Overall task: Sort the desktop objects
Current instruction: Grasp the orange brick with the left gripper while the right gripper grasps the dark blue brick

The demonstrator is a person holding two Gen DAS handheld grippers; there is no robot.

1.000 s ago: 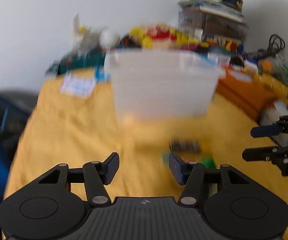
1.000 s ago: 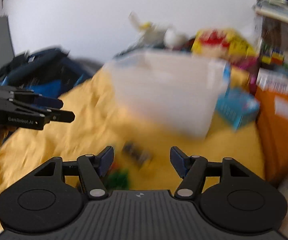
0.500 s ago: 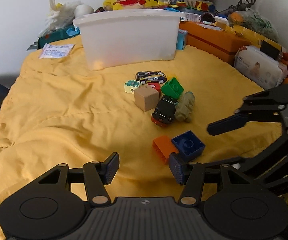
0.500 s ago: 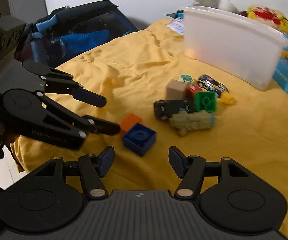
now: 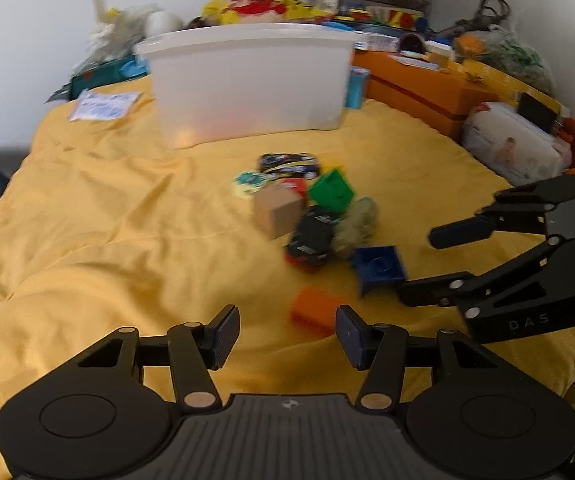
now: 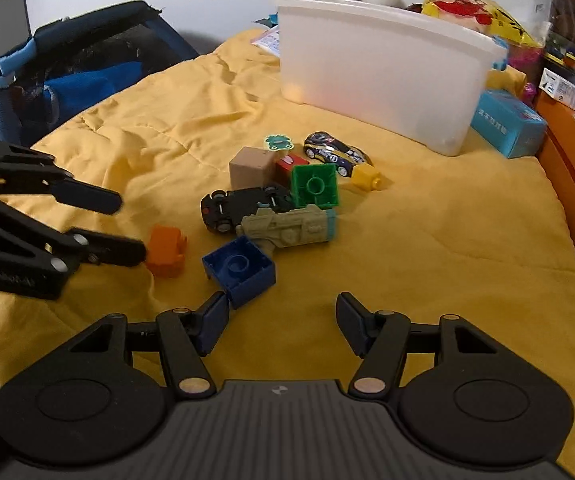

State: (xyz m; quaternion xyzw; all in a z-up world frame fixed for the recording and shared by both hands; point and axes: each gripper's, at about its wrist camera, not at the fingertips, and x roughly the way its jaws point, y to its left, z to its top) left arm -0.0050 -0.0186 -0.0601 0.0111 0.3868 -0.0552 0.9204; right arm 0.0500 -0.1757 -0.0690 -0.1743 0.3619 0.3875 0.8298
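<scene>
Our left gripper hangs with its jaws spread wide and nothing between them. The orange brick lies on the yellow cloth just ahead of the gap. Our right gripper is equally wide apart and empty, and the blue brick sits just in front of its left finger.

In the right wrist view the left gripper reaches in from the side, its lower finger tip close to the orange brick; whether they touch we cannot tell.

Past the two bricks the rest of the toys are heaped together: a black toy car lying on its back, a khaki toy vehicle against it, a green brick, a wooden cube, a red block, a small yellow brick, a striped racing car and a flat green sticker. Behind them stands the white bin, which we take to be where the toys go, well apart from the heap.

We judge the bricks light, hard and fairly smooth plastic, so they should not deform or break. Flat opposite side walls are the place to grip them, squarely, since a corner grip could let a brick twist out. The soft, rumpled cloth may give under a finger pressing down, so we would come in low but not dig.
</scene>
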